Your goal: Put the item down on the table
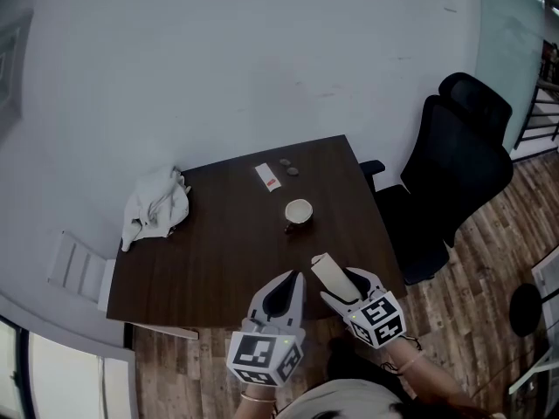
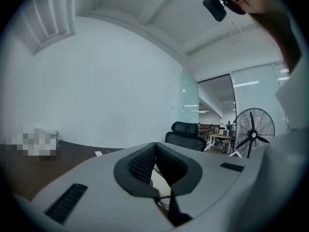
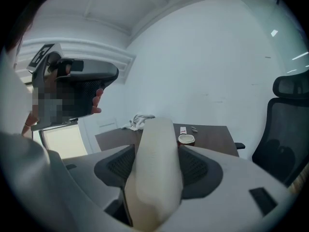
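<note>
A long cream-coloured block (image 1: 328,271) sticks up between the pads of my right gripper (image 1: 339,283), which is shut on it over the near right edge of the dark wooden table (image 1: 218,251). In the right gripper view the block (image 3: 155,173) fills the middle, with grey pads pressed on both its sides. My left gripper (image 1: 295,279) hangs just left of it above the table's near edge. Its jaws (image 2: 155,146) meet at the tips with nothing between them.
On the table stand a paper cup (image 1: 298,212), a white crumpled cloth (image 1: 157,203) at the left, a small white sachet (image 1: 268,177) and two small dark pieces (image 1: 288,166) at the back. A black office chair (image 1: 454,173) stands right of the table.
</note>
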`<action>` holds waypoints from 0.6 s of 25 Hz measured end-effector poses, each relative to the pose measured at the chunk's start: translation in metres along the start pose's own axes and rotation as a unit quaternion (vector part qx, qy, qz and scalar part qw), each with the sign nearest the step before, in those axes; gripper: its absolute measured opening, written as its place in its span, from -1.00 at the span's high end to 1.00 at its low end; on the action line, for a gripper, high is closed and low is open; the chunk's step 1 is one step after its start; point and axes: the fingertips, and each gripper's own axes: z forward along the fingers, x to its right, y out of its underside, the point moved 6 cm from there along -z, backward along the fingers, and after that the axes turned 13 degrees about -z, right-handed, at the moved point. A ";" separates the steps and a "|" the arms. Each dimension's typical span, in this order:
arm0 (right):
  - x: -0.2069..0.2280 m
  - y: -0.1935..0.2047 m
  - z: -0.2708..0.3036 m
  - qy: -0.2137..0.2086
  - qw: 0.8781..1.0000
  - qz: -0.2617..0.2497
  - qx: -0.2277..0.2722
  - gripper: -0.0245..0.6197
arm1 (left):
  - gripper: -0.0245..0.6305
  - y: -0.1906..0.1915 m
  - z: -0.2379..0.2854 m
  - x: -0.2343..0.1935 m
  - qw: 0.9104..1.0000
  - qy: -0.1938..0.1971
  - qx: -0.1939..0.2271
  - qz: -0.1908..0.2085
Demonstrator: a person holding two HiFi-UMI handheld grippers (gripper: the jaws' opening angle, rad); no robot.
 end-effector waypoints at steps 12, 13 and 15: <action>0.028 0.037 0.058 -0.054 0.997 0.009 -0.060 0.01 | 0.87 -0.004 0.042 -0.033 1.000 -0.024 -0.004 -0.008; 0.030 0.040 0.062 -0.058 0.996 0.008 -0.066 0.01 | 0.87 -0.004 0.045 -0.034 1.000 -0.025 -0.004 -0.009; 0.034 0.047 0.069 -0.063 0.995 0.006 -0.077 0.01 | 0.87 -0.004 0.051 -0.038 1.000 -0.028 -0.006 -0.011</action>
